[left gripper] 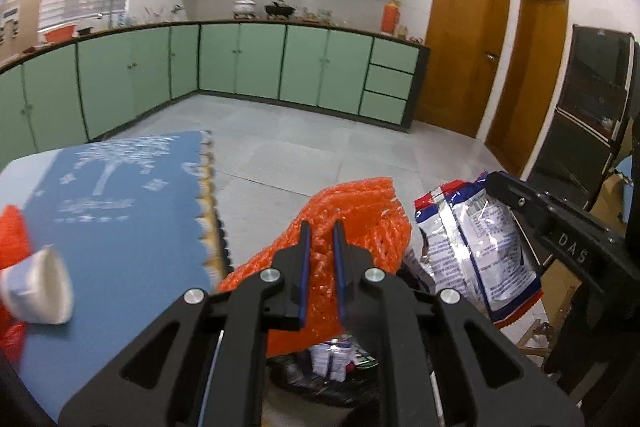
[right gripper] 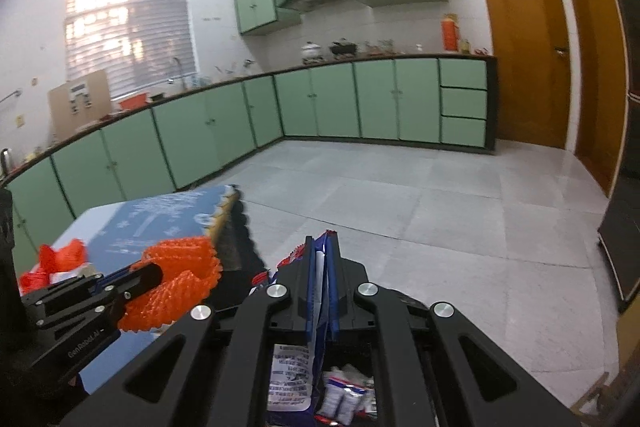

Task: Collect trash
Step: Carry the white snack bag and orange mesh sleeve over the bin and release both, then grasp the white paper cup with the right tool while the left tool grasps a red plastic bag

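Left gripper (left gripper: 322, 227) clamped on an orange foam net (left gripper: 360, 211), carried past the edge of the table (left gripper: 120, 219). Right gripper (right gripper: 322, 247) pinched tight on a silver snack wrapper (left gripper: 472, 239) with red and blue edging, close beside the net. Directly below both, a black trash bag (left gripper: 304, 387), mouth open, with several small packets (right gripper: 344, 399) already lying inside. So, judging from this: part of the collecting done, two more pieces lifted and seemingly positioned for the drop, neither let go yet. Left on the blue tablecloth: a white paper cup (left gripper: 40, 283) tipped on its side, and beside it more crumpled orange-red netting (right gripper: 52, 265). Probably at least those two pieces to fetch after this pair. Rest of the tabletop out of view, so cannot tell whether more is waiting.
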Motion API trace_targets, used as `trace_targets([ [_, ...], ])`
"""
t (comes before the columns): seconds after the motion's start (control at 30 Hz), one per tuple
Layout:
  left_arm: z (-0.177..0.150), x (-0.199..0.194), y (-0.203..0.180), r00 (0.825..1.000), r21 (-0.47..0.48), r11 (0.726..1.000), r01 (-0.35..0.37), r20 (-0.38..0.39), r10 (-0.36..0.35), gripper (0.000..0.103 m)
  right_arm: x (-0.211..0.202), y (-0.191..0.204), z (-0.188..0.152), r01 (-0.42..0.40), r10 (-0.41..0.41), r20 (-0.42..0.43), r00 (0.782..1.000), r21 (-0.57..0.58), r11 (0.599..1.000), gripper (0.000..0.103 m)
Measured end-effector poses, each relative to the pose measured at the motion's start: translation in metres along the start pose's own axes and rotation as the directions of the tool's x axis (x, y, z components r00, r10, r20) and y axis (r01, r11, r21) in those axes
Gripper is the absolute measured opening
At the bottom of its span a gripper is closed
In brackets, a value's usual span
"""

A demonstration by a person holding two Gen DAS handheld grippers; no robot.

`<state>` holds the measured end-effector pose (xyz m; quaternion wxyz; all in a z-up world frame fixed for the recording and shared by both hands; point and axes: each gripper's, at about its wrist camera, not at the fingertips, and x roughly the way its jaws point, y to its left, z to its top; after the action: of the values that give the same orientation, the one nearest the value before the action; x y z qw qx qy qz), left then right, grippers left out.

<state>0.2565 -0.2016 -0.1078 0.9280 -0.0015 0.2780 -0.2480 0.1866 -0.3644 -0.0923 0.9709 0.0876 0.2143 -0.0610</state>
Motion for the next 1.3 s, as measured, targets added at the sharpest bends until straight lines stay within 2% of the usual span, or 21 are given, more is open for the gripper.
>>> trace_targets([
  [0.2,-0.009,0.054,-0.03,0.999,0.015,1.0,0.003,-0.046,-0.002,0.009,0.033,-0.039,-0.013,0.025,-0.024,-0.039,0.999,0.026,0.999,0.006],
  [0.37,-0.024,0.1,-0.036,0.99,-0.007,1.0,0.001,-0.143,-0.002,0.011,0.062,-0.062,-0.027,0.025,-0.023,-0.091,0.996,0.026,0.999,0.006],
  [0.47,-0.03,0.129,-0.033,0.974,-0.033,0.999,0.012,-0.225,-0.019,0.019,0.078,-0.074,-0.035,0.012,-0.006,-0.125,0.992,0.041,0.999,0.006],
  [0.5,-0.032,0.137,-0.032,0.968,-0.044,0.999,0.02,-0.247,-0.031,0.022,0.084,-0.077,-0.037,0.007,-0.001,-0.139,0.99,0.048,0.999,0.009],
  [0.63,-0.034,0.153,-0.03,0.961,-0.044,0.999,0.013,-0.276,-0.025,0.031,0.1,-0.089,-0.043,0.01,0.001,-0.178,0.984,0.061,0.998,0.013],
  [0.83,-0.03,0.155,-0.029,0.964,-0.061,0.998,0.015,-0.265,-0.031,0.04,0.1,-0.097,-0.046,0.025,-0.011,-0.182,0.983,0.074,0.997,0.019],
  [1.03,-0.017,0.138,-0.027,0.974,-0.077,0.997,0.029,-0.222,-0.045,0.04,0.08,-0.097,-0.036,0.038,-0.027,-0.155,0.988,0.071,0.997,0.024],
  [1.17,0.005,0.094,-0.015,0.993,-0.059,0.998,0.019,-0.115,-0.026,0.042,0.062,-0.088,-0.024,0.043,-0.037,-0.124,0.992,0.047,0.998,0.047],
  [1.2,0.011,0.08,-0.011,0.996,-0.055,0.998,0.013,-0.086,-0.018,0.046,0.054,-0.083,-0.021,0.039,-0.034,-0.11,0.993,0.041,0.998,0.057],
  [1.3,0.021,0.033,0.008,1.0,-0.039,0.999,-0.028,0.008,0.029,0.058,0.034,-0.063,-0.012,0.023,-0.021,-0.075,0.997,0.019,1.0,0.074],
])
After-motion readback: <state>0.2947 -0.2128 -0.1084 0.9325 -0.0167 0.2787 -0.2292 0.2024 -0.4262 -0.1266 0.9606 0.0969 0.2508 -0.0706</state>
